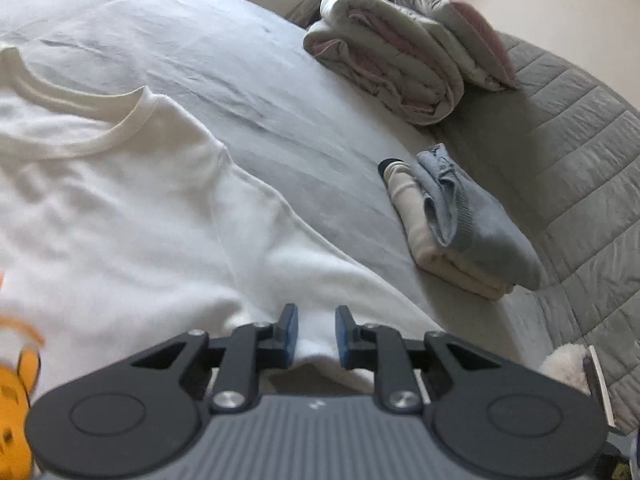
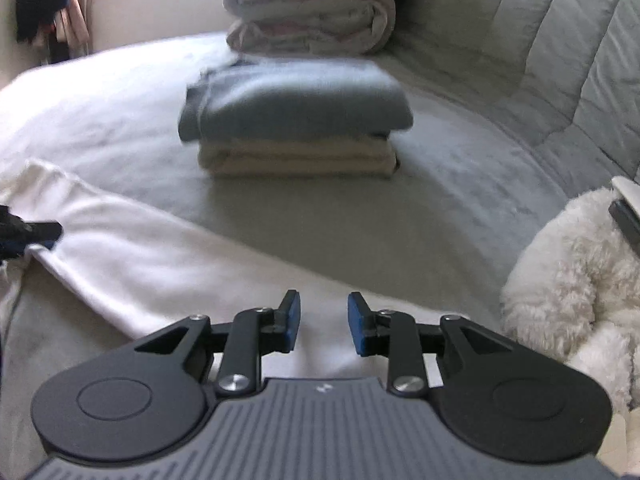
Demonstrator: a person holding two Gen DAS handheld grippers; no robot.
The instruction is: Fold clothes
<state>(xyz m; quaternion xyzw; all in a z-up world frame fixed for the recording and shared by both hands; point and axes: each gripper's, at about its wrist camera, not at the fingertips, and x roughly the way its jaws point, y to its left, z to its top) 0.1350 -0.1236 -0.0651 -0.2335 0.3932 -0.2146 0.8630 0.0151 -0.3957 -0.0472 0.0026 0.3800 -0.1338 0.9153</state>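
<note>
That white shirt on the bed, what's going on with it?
A person is folding laundry with a two-finger gripper in each hand. The white T-shirt lies spread on the bed, not yet folded. The left gripper and right gripper both hang over its fabric with jaws slightly apart, pinching nothing. A finished stack sits further back: a grey-blue folded garment on a cream one. A rolled quilt lies behind.

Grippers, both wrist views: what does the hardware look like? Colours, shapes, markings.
Both match. The left gripper and right gripper each have a grey ribbed body with a small white mark at the front edge, flanked by two round black housings with a circular inset. Black linkage arms with silver screw heads carry short black fingers faced with blue pads. No cables, hands or sleeves visible.
</note>
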